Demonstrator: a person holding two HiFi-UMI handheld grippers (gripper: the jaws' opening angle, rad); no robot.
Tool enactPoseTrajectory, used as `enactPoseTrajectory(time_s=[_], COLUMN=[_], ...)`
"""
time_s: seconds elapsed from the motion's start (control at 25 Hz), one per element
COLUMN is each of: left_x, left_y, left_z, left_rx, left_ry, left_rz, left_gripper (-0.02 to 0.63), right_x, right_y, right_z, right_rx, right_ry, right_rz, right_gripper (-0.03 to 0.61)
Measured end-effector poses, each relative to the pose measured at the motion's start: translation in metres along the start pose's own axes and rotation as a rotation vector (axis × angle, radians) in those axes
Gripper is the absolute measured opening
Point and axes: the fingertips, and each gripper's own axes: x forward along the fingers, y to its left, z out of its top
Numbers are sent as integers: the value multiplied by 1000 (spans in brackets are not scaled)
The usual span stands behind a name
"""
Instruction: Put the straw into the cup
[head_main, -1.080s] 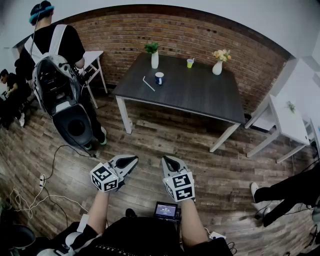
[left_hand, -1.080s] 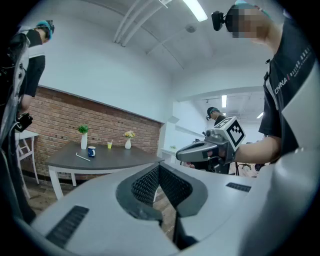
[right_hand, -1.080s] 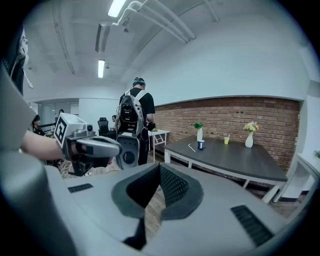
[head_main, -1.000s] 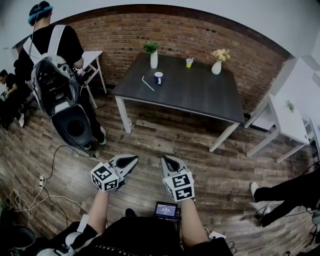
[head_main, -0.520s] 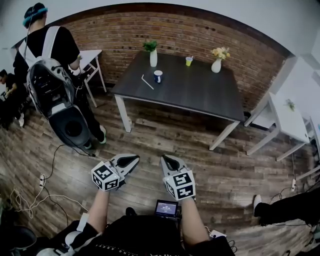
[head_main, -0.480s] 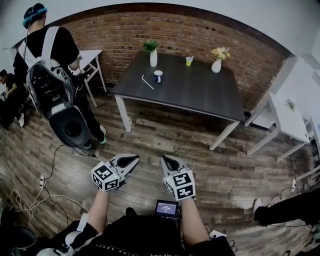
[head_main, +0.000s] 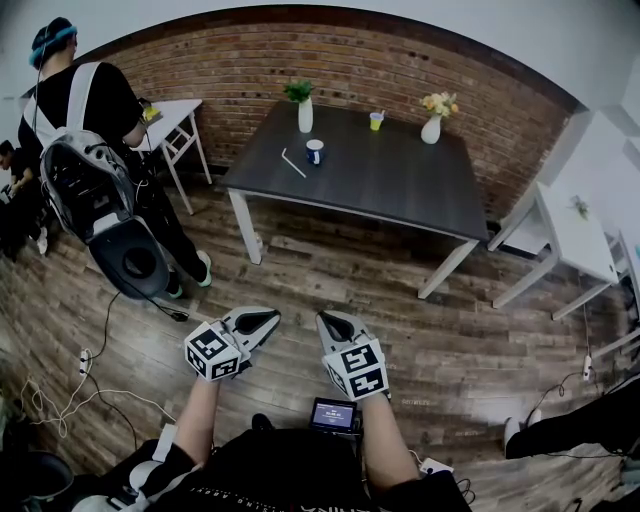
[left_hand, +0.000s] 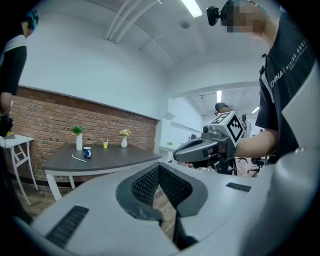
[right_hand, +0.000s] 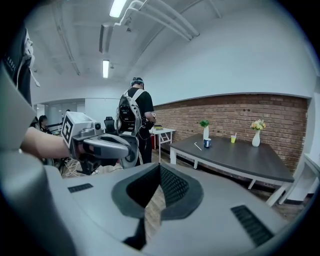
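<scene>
A white straw (head_main: 293, 162) lies flat on the dark table (head_main: 390, 185) far ahead, just left of a blue cup (head_main: 315, 151). The straw (left_hand: 78, 159) and cup (left_hand: 87, 152) look tiny in the left gripper view, as do the straw (right_hand: 197, 146) and cup (right_hand: 207, 143) in the right gripper view. My left gripper (head_main: 268, 318) and right gripper (head_main: 325, 320) hang side by side over the wooden floor near my body, well short of the table. Both are shut, with nothing between the jaws.
A yellow cup (head_main: 376, 120) and two vases (head_main: 305, 115) (head_main: 431, 128) stand at the table's back. A person with a backpack (head_main: 90, 170) stands at the left by a small white table (head_main: 170, 115). Another white table (head_main: 575, 250) is at right. Cables (head_main: 60, 390) lie on the floor.
The person with the backpack has shifted a little to the left. The legs at the lower right have drawn back toward the corner. Both grippers have barely moved.
</scene>
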Motion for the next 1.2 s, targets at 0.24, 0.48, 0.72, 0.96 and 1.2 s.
enactPoseTrajectory(time_s=[0.24, 0.48, 0.72, 0.96, 1.2], left_x=[7, 17, 43, 80, 100], left_y=[0, -1, -8, -21, -34], left_z=[2, 3, 6, 9, -3], left_rx=[8, 3, 9, 1, 28], left_ry=[11, 15, 6, -8, 39], left_rz=[-12, -11, -13, 18, 67], left_gripper=[2, 2, 3, 3, 3], right_x=[1, -2, -14, -34, -45], right_y=[-6, -16, -41, -81, -110], right_z=[1, 0, -8, -23, -41], right_rx=[1, 0, -2, 0, 33], right_ry=[2, 5, 2, 1, 1], right_rz=[1, -1, -5, -4, 15], right_gripper=[6, 6, 6, 6, 6])
